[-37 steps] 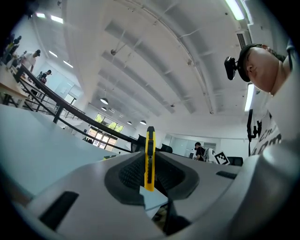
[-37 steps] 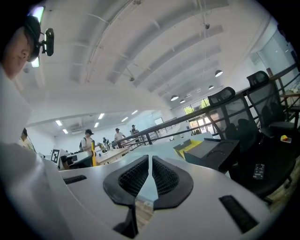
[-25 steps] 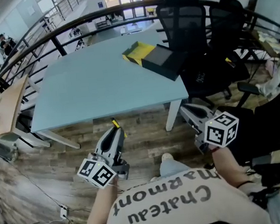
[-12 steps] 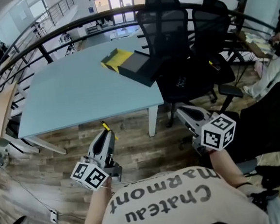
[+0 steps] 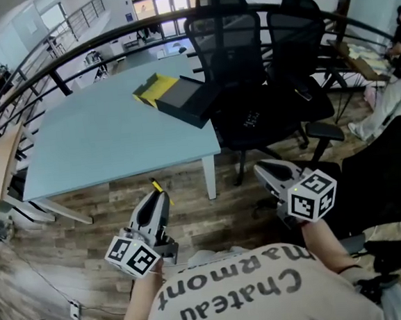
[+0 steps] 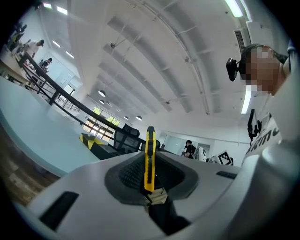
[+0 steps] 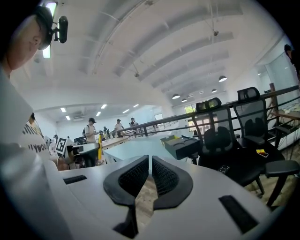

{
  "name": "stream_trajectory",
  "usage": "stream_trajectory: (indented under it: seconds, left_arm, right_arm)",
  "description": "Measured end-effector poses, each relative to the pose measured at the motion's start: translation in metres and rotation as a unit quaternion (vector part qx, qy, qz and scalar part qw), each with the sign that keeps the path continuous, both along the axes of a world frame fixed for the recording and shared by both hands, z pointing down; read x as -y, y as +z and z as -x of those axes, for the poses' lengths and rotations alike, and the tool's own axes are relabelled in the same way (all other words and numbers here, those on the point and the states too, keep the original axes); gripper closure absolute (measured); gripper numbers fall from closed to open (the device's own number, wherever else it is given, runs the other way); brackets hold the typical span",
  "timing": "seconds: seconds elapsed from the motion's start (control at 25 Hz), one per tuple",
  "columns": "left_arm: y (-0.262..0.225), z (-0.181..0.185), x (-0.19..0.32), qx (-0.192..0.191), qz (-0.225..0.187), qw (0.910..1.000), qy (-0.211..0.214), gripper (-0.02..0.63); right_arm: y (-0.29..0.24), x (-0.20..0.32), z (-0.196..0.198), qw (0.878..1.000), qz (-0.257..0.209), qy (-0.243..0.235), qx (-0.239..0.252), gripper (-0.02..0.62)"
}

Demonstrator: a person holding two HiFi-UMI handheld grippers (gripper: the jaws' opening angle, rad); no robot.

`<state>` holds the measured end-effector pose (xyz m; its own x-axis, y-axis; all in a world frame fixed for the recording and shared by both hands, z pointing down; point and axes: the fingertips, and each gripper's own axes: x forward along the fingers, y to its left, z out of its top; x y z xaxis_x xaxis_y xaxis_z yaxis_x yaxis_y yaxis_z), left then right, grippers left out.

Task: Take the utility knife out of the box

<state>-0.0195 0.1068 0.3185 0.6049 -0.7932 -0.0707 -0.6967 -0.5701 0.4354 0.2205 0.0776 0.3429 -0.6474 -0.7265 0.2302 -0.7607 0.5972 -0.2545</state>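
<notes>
My left gripper (image 5: 160,196) is shut on a yellow utility knife (image 5: 158,187), whose tip sticks out past the jaws. In the left gripper view the knife (image 6: 149,157) stands upright between the pads of the left gripper (image 6: 149,174). The black box with its yellow lid (image 5: 176,98) lies open on the far right part of the light blue table (image 5: 101,143), well away from both grippers. My right gripper (image 5: 262,169) hovers over the floor by the chairs; its pads (image 7: 161,174) meet with nothing between them. The box (image 7: 180,146) also shows in the right gripper view.
Two black mesh office chairs (image 5: 237,62) stand at the table's right corner, just ahead of the right gripper. A dark railing (image 5: 72,52) runs behind the table. Wooden floor (image 5: 88,228) lies under both grippers. People stand in the far background.
In the head view the table and box have slid leftward and the chairs have come nearer the middle. Both grippers keep their pose; the knife stays in the left jaws.
</notes>
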Motion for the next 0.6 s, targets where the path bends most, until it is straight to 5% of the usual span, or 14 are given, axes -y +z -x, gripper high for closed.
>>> stream_trajectory:
  seconds: [0.6]
  left_arm:
    - [-0.004,-0.013,0.0,0.008,-0.003,0.9997,-0.022,0.543]
  right_arm:
    - [0.012,0.012,-0.017,1.0,0.017,-0.011,0.021,0.548]
